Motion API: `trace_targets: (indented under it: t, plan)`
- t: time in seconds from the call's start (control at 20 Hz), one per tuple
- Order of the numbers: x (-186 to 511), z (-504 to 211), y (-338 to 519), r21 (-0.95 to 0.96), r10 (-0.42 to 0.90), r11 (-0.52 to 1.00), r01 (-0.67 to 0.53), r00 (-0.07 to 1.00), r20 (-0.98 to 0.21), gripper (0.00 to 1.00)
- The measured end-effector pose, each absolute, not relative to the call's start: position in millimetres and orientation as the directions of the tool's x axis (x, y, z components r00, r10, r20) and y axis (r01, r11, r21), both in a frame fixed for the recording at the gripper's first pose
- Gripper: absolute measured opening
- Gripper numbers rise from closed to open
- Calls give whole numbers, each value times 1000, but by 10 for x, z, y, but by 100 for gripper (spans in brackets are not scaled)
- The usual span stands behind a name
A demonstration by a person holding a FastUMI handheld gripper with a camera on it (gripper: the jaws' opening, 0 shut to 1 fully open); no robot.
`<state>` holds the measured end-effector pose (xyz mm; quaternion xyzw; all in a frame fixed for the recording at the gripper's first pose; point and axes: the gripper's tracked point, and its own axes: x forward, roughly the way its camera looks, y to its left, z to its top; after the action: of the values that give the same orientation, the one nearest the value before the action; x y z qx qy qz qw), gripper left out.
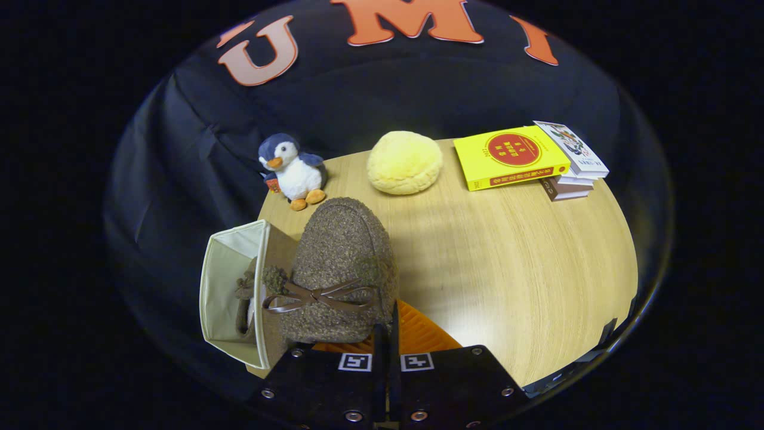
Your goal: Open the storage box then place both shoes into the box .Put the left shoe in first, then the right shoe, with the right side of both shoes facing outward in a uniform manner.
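A brown fuzzy shoe [340, 263] with a leather bow hangs toe-forward just ahead of my fingers, lifted over the wooden table [513, 269]. My gripper [388, 325] is shut on the shoe's heel-side rim, its fingers almost touching. Right beside the shoe stands the open storage box [230, 263] with a pale lining. The other brown shoe [245, 289] lies inside that box, mostly hidden by its wall and by the held shoe.
A penguin plush [293, 170] and a round yellow plush [404, 162] sit beyond the shoe at the table's far edge. A yellow book [510, 156] and a small stack of books [574, 170] lie at the far corner.
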<state>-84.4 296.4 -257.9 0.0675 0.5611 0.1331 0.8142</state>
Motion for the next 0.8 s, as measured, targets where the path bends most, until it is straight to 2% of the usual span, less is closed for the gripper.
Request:
trace_targets:
  t: [0.45, 0.8]
  plan:
    - [-940, -2259, 4138, 302, 351, 933, -195, 309, -884, 3]
    - [-1002, -2408, 4656, 292, 353, 925, -242, 272, -895, 3]
